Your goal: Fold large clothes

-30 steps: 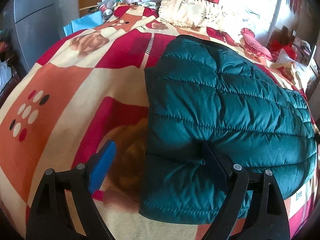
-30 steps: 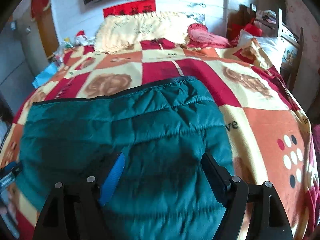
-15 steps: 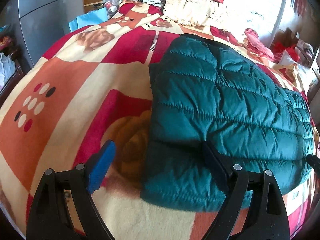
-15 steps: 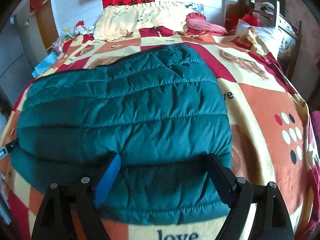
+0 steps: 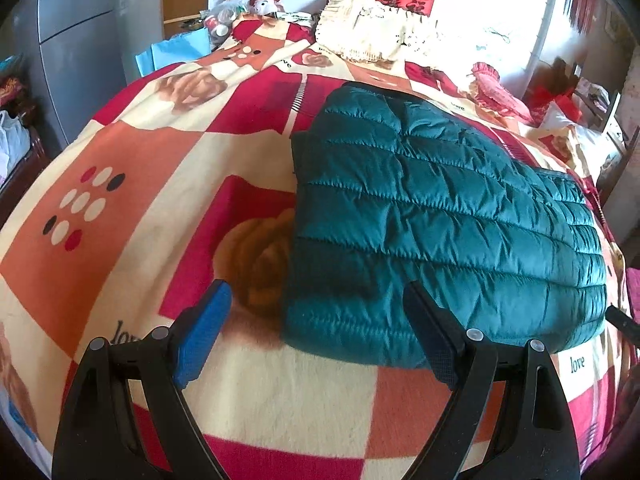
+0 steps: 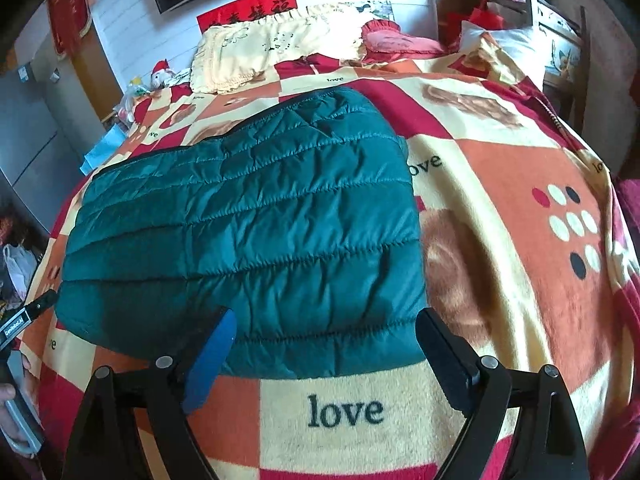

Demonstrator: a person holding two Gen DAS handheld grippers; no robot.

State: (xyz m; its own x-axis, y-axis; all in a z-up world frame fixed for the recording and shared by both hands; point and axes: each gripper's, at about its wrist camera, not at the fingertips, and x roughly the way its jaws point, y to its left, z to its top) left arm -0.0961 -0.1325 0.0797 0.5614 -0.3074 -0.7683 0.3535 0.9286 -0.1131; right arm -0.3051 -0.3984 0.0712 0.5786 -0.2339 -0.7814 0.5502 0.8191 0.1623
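A teal quilted puffer jacket [image 5: 440, 220] lies folded into a flat rectangle on the red, orange and cream patterned blanket [image 5: 160, 168]. It also shows in the right wrist view [image 6: 248, 232]. My left gripper [image 5: 316, 320] is open and empty, just off the jacket's near left corner. My right gripper [image 6: 324, 344] is open and empty, above the jacket's near edge and clear of the fabric. The tip of the left gripper shows at the left edge of the right wrist view [image 6: 24, 316].
A cream fringed pillow [image 5: 368, 36] and a pink cushion [image 5: 496, 88] lie at the head of the bed. A grey cabinet [image 5: 68, 40] stands left, with clutter and a stuffed toy [image 5: 266, 0]. Furniture and a white pillow [image 6: 508, 44] are at the right.
Both grippers have drawn back toward me from the jacket. The jacket's near edge, which lay between the fingers, now lies flat on the blanket ahead of them.
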